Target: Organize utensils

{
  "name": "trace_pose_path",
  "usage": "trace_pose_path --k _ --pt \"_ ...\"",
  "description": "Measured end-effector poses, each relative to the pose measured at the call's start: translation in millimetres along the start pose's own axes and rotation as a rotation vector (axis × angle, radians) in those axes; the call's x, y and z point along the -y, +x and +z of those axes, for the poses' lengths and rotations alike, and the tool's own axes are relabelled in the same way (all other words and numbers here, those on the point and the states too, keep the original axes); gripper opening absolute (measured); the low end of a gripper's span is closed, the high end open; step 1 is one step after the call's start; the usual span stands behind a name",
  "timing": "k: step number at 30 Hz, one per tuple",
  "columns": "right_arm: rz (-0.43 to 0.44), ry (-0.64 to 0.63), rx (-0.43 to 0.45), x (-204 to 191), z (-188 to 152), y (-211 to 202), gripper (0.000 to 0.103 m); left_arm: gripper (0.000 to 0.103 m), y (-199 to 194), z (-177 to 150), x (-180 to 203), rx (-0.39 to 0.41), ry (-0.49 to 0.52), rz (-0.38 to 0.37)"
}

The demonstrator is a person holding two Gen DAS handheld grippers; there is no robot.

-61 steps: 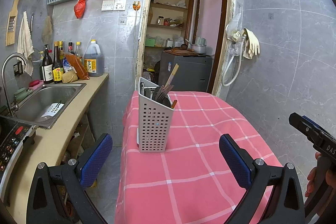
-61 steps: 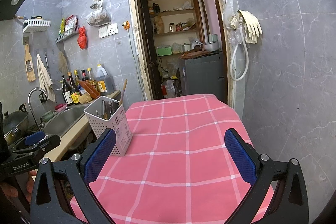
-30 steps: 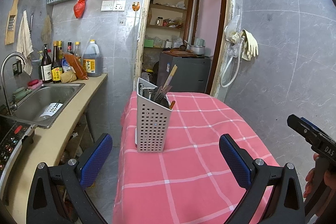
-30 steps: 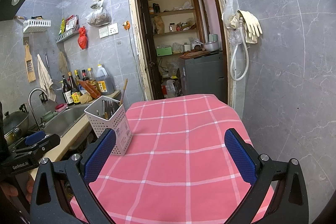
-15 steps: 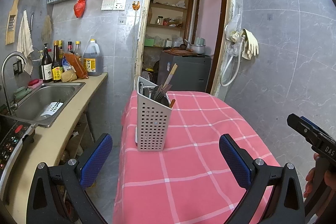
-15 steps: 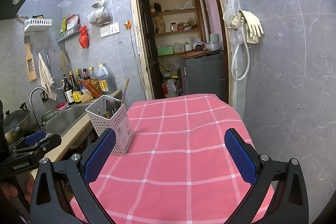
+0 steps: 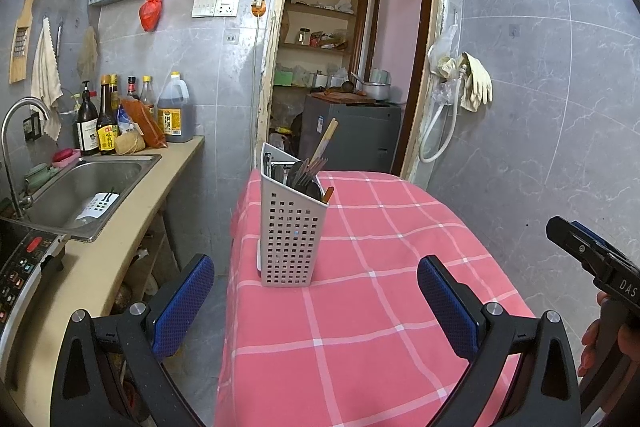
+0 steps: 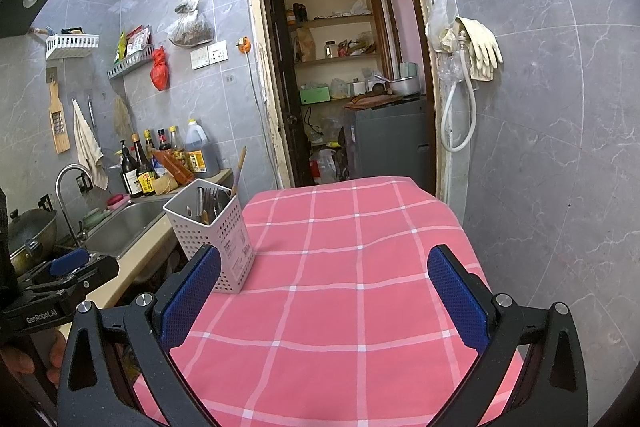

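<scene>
White perforated plastic utensil holder [image 7: 291,227] with chopsticks and cutlery standing at centre frame on the left edge of a pink checked tablecloth [image 7: 380,267], left gripper [image 7: 316,301] jaws wide apart and empty at lower frame, right gripper [image 8: 326,293] likewise spread open, steel sink [image 7: 80,183] at left

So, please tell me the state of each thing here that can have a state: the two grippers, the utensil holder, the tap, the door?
Left hand-held gripper: open, empty.
Right hand-held gripper: open, empty.
White perforated plastic utensil holder: upright on the table, filled with utensils.
Pink checked tablecloth: spread flat over the table.
Curved metal tap: no water seen running.
Steel sink: no water visible, a white item lies inside.
Dark wooden door: open.
</scene>
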State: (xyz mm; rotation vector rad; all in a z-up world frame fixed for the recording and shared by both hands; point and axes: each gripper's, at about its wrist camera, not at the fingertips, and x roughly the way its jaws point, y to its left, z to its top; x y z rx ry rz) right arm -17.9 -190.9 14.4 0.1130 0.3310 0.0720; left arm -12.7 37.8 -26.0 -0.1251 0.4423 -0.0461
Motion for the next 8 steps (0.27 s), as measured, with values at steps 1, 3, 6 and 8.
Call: trace_pose_path --k 1,3,6,8 --pt "-0.001 0.0 -0.001 -1.6 -2.0 0.0 0.102 0.102 -1.0 -0.4 0.3 -0.001 -0.001 -0.001" --pt "0.0 0.001 -0.001 0.1 0.2 0.0 0.102 0.102 0.1 -0.5 -0.1 -0.001 0.0 0.0" --pt "0.0 0.001 -0.001 0.3 0.4 0.1 0.102 0.102 -1.0 -1.2 0.4 -0.003 -0.001 -0.001" --pt "0.0 0.0 -0.002 0.0 0.2 -0.1 0.102 0.102 -1.2 -1.9 0.3 -0.003 -0.001 0.0"
